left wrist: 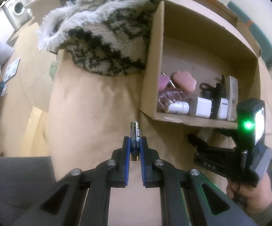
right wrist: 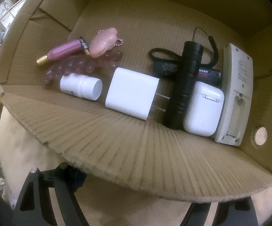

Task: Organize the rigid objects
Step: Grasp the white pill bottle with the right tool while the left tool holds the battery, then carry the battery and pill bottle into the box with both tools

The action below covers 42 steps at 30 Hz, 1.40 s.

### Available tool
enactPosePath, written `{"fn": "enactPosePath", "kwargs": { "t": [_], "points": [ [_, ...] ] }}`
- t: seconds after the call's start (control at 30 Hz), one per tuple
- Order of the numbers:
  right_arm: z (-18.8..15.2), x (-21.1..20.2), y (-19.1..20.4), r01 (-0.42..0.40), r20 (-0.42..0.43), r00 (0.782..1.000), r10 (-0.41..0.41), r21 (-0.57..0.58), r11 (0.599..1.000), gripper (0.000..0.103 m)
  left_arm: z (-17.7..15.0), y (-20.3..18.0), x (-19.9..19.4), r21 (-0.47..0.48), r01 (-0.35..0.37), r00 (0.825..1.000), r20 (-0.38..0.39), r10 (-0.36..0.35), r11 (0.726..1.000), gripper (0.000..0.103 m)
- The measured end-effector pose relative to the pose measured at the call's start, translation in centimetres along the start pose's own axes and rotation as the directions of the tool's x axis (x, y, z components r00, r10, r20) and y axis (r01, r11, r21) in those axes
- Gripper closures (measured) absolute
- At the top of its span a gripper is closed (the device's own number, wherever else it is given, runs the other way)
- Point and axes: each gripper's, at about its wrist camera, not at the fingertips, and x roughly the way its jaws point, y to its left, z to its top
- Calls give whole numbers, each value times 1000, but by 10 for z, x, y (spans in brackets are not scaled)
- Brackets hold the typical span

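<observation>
Item in hand: battery (left wrist: pixel 135 139), clamped lengthwise between the blue pads (left wrist: pixel 128 146) of the left gripper (left wrist: pixel 135 143), held over beige fabric (left wrist: pixel 90 103) just short of the box (left wrist: pixel 175 117). Right gripper (left wrist: pixel 228 158): low beside the box's near wall; its fingertips are hidden under the near flap, so whether it is open or closed cannot be told. Box contents, along the near wall: white bottle (right wrist: pixel 81 87), charger (right wrist: pixel 132 92), black torch (right wrist: pixel 185 86), white case (right wrist: pixel 201 109), remote (right wrist: pixel 234 94); behind them, pink tube (right wrist: pixel 64 53) and pink comb (right wrist: pixel 102 44). Step, by judgement: carrying the battery to the box. Next move calls for lifting it over the near wall and releasing onto bare floor behind the row.
</observation>
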Motion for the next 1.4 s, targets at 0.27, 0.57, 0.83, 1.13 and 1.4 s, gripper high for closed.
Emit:
{"fn": "enactPosePath", "kwargs": {
  "t": [0.27,0.57,0.83,1.13,1.4],
  "points": [
    [0,-3,15,-6,26,1000,7,-33,999,48,-3,-14,2,56,-5,1000,15,4,998,94],
    [-9,-18,12,-48,28,998,48,11,999,48,-3,-8,5,45,-29,999,18,28,999,94],
    [-36,-54,26,-90,41,995,90,-10,996,48,-5,-8,2,47,-50,998,40,48,998,94],
    [-61,-102,18,-187,93,979,183,31,982,48,-7,-15,-10,79,-77,992,104,69,994,94],
    [-47,-139,-11,-218,215,955,207,27,976,48,-2,-21,-35,107,-137,973,203,113,985,94]
  ]
}}
